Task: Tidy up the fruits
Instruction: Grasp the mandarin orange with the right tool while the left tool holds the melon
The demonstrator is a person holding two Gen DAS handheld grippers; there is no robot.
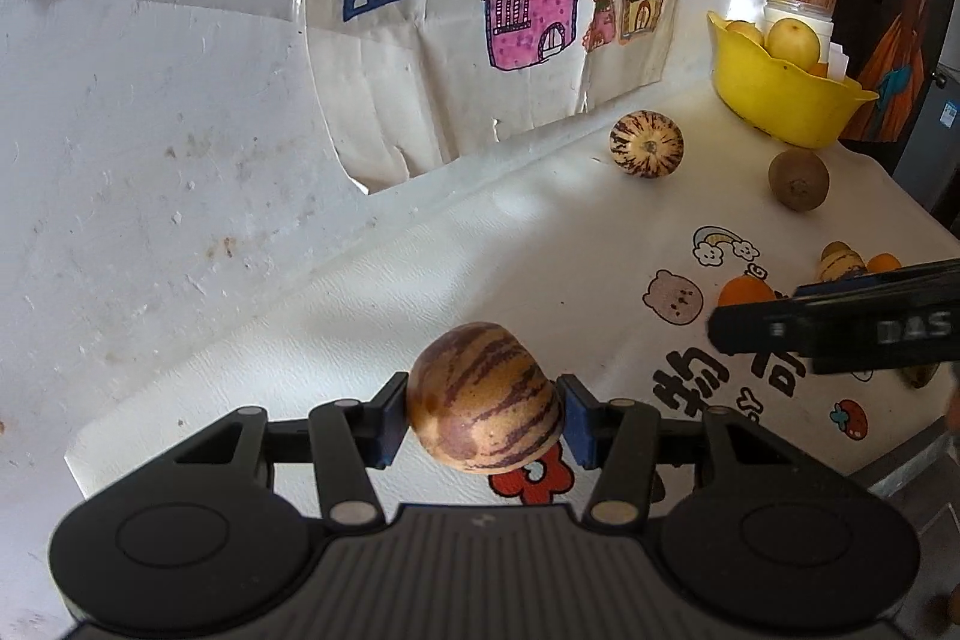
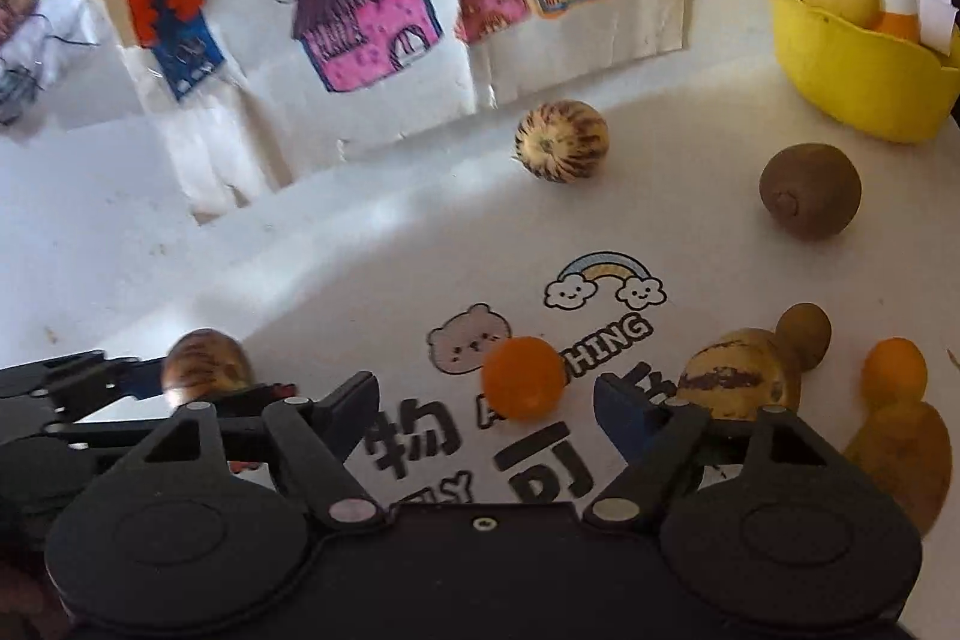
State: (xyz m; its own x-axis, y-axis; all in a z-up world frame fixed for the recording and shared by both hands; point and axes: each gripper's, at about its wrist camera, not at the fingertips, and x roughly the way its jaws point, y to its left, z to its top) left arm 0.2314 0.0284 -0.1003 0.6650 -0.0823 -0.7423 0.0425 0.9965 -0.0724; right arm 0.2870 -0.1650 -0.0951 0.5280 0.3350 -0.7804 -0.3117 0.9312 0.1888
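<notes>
My left gripper [image 1: 485, 403] is shut on a tan pepino melon with purple stripes [image 1: 486, 388], held just above the white printed tablecloth [image 1: 420, 292]. The same melon [image 2: 207, 361] shows at the left of the right wrist view, between the left fingers. My right gripper [image 2: 486, 394] is open low over the cloth. A small orange fruit [image 2: 525, 379] lies between its fingertips, nearer the right one, and neither pad touches it. A yellow bowl [image 1: 780, 100] [image 2: 858, 76] holding yellow and orange fruit stands at the far right corner.
A second striped melon [image 2: 562, 142] lies by the wall, with a brown kiwi [image 2: 810, 190] to its right. Right of my right gripper sit another striped melon [image 2: 738, 376], a small brown fruit [image 2: 804, 334] and an orange [image 2: 894, 370]. House drawings [image 2: 360, 16] hang behind.
</notes>
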